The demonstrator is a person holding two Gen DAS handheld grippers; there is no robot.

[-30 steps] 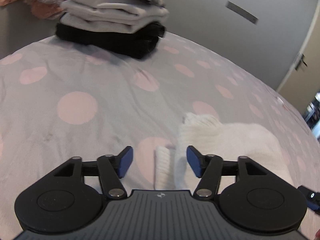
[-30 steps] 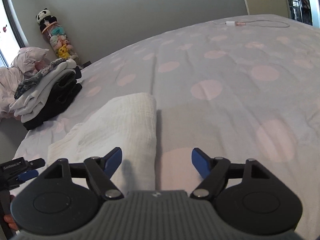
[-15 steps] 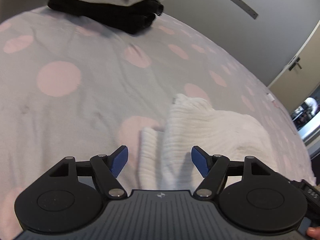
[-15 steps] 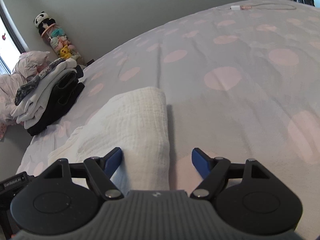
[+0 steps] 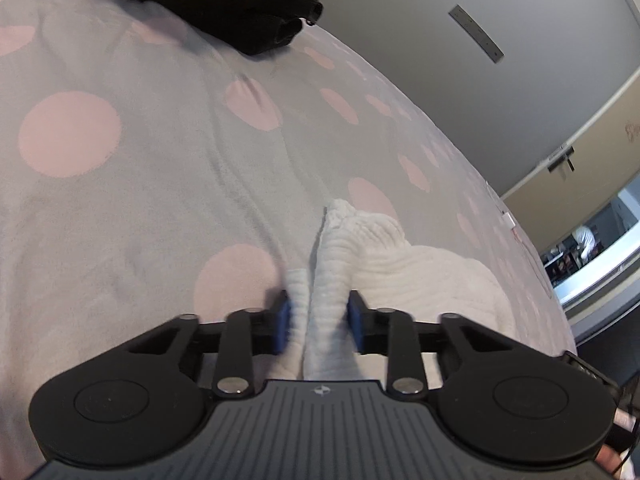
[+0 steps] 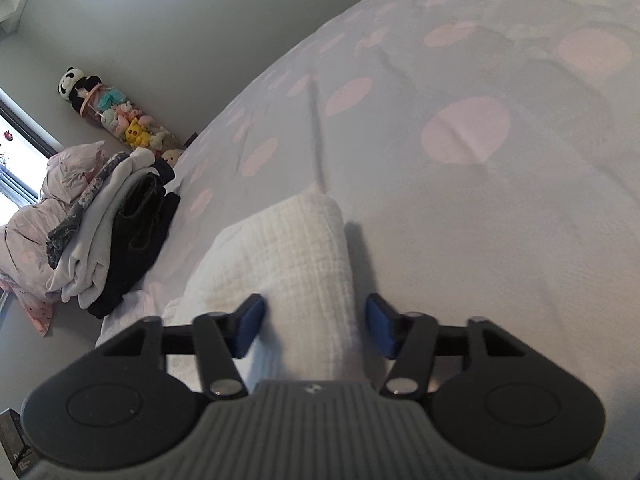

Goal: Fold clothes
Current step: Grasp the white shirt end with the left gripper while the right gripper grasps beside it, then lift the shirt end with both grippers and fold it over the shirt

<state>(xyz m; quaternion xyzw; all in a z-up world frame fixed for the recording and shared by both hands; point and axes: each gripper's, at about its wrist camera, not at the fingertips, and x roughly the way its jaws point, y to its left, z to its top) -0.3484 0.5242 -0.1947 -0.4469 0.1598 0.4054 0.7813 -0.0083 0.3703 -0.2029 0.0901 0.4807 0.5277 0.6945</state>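
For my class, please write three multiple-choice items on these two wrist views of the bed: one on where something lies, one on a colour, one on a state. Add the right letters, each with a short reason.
1. Where is the white folded garment?
A. on the dotted bedspread
B. on top of the clothes stack
C. on the floor

2. What colour is the lowest piece in the stack of folded clothes?
A. pink
B. black
C. yellow

3. What lies between the left gripper's blue pads?
A. nothing
B. a plush toy
C. white fabric

Answers:
1 A, it rests on the bedspread, apart from the stack.
2 B, a black garment lies under the pale ones.
3 C, both pads meet the bunched white edge as the jaws are closing.
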